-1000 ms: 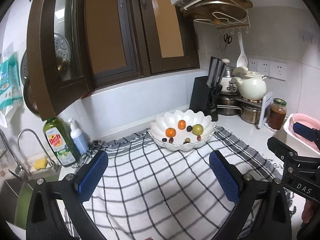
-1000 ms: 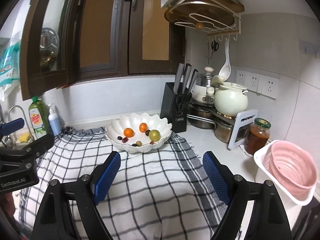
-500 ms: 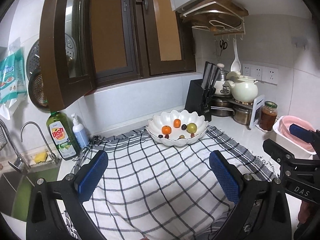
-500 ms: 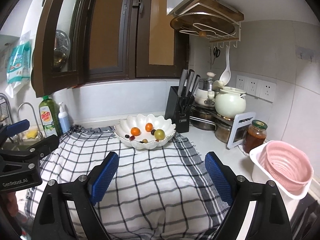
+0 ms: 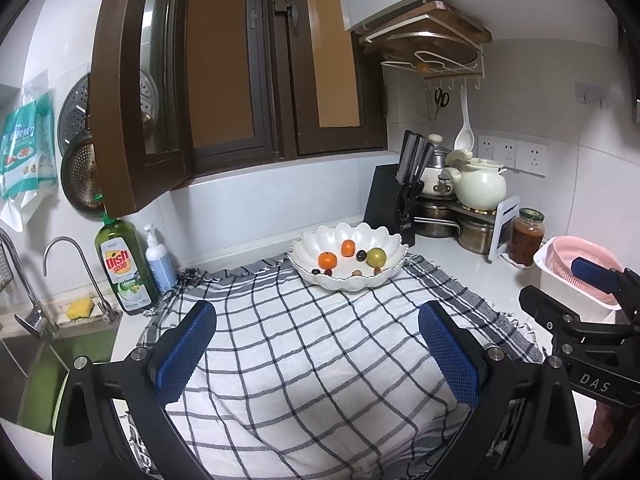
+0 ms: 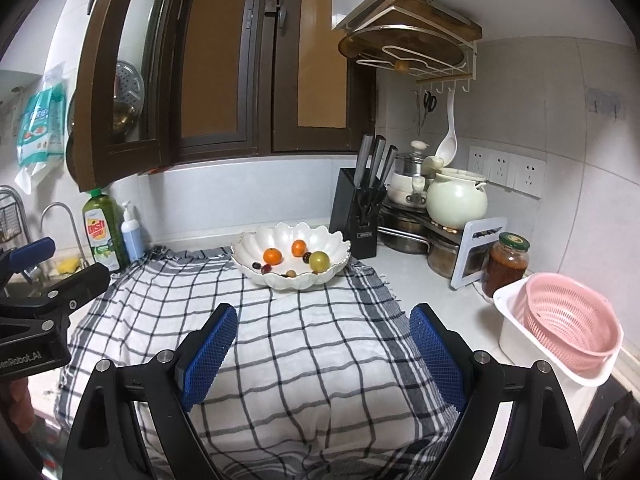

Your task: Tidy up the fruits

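Observation:
A white scalloped bowl [image 5: 384, 280] [image 6: 336, 270] stands at the far edge of a checked cloth [image 5: 304, 344] [image 6: 296, 344]. In it lie two small oranges [image 5: 327, 259] [image 6: 272, 256], a green round fruit [image 5: 376, 257] [image 6: 319, 260] and several small dark fruits. My left gripper [image 5: 316, 348] is open and empty, well short of the bowl, above the cloth. My right gripper [image 6: 322, 346] is open and empty, also above the cloth. Each gripper shows at the edge of the other's view.
A pink colander [image 6: 568, 320] in a white tub sits at the right. A jar [image 6: 506, 264], pots, a cream kettle [image 6: 456, 200] and a knife block [image 6: 358, 216] stand behind. Dish soap [image 5: 124, 268], a pump bottle and a sink tap [image 5: 60, 276] are left. An open window sash hangs overhead.
Both grippers have drawn back and up from the bowl, so it looks smaller and farther. Both stay open and empty.

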Motion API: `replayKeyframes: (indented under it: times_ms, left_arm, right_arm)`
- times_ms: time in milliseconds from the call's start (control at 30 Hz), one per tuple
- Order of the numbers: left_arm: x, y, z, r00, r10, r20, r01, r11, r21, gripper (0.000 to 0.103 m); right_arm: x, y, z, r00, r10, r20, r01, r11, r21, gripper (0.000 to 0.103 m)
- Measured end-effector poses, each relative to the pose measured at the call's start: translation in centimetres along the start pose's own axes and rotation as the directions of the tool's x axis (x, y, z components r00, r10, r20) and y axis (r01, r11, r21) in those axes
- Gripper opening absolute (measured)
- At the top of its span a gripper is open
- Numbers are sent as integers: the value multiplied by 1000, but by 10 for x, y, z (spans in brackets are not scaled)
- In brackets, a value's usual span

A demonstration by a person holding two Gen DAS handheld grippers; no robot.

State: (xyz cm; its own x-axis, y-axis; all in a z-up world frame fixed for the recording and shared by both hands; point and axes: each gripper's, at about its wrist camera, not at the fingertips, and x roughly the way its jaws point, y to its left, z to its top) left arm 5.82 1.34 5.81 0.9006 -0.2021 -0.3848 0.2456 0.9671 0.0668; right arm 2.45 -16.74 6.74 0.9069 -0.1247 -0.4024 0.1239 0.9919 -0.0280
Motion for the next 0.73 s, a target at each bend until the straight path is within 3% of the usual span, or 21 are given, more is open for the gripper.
replayKeyframes:
  times_ms: [733]
  left_arm:
    - [-8, -2, -4, 1000, -6, -4, 6, 1000, 0, 103]
  right_arm:
    - [-8, -4, -4, 1000, -1, -8, 1, 1000, 9, 89]
